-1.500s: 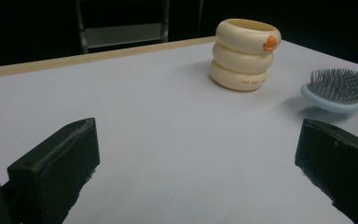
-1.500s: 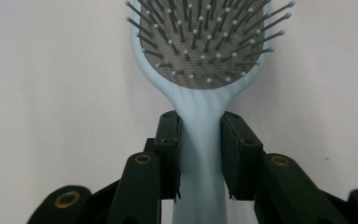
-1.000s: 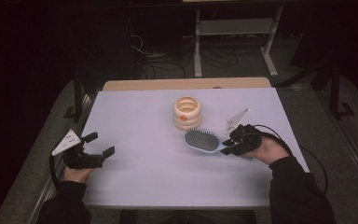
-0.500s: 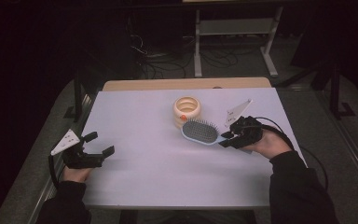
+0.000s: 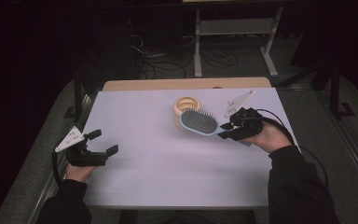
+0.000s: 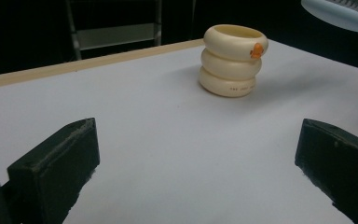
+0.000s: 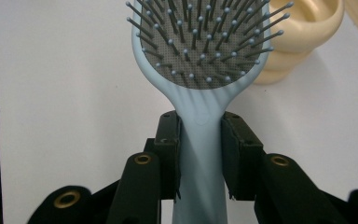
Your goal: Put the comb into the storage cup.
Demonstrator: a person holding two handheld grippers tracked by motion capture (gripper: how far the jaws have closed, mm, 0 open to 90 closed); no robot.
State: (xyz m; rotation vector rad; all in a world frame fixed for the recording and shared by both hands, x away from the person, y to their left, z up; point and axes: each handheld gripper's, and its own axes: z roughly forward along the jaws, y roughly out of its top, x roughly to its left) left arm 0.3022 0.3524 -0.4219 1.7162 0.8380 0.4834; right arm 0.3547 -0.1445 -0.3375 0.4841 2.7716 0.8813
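Table (image 5: 168,163) brightly lit from above, surroundings near black — soft shadows, close tongs slightly blurred

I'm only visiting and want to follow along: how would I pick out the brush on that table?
Look at the white table, then at its far right part, where the person's right gripper is. Clamped in it by the handle is the hairbrush, next to a cream ringed holder. It is pale blue, with a dark bristle pad.

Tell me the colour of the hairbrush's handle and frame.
Pale blue, with a grey bristle pad; the hairbrush shows best in the right gripper view.
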